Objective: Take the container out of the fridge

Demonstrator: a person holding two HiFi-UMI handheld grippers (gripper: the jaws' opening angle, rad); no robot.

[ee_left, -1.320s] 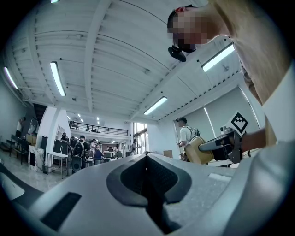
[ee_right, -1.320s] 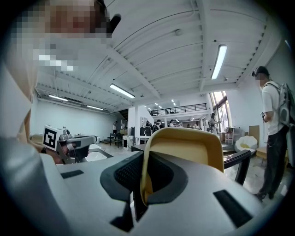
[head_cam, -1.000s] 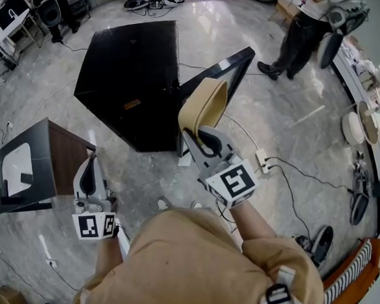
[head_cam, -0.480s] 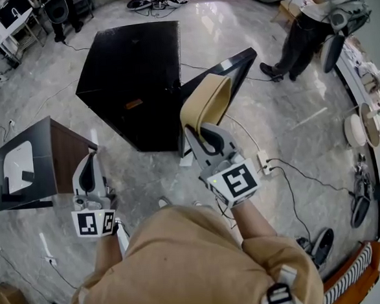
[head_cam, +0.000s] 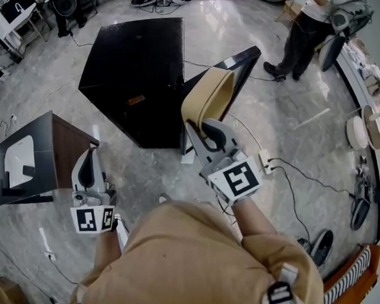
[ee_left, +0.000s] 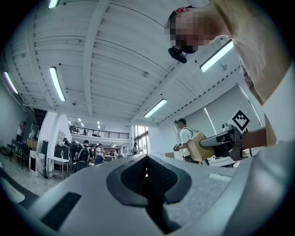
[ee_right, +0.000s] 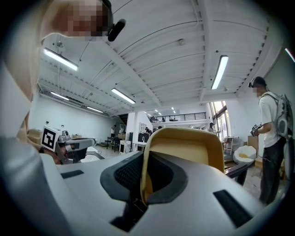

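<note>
While the right gripper [head_cam: 201,123] [ee_right: 145,177] pinches the container [head_cam: 209,96] [ee_right: 184,146] by one wall, its jaws are pressed nearly together on that thin tan edge, one pad inside the hollow and one outside. The container stands on edge above the jaws, in the air over the floor [head_cam: 291,118], clear of the fridge [head_cam: 132,67] and just in front of its door [head_cam: 231,67], which hangs ajar. Its hollow faces the person's right and shows only bare tan wall. The left gripper [head_cam: 87,163] [ee_left: 146,167] hangs lower, well apart from the container, with its jaws pressed together on nothing. From the head view the fridge is a black block seen from above, and what it holds cannot be told. Left of the left gripper stands a dark box [head_cam: 60,154] with an open face; its inside is pale with a dark shape that I cannot make out. A power strip [head_cam: 264,159] with cables [head_cam: 302,173] lies on the floor to the right of the right gripper. Another person [head_cam: 310,16] stands well beyond the door.
</note>
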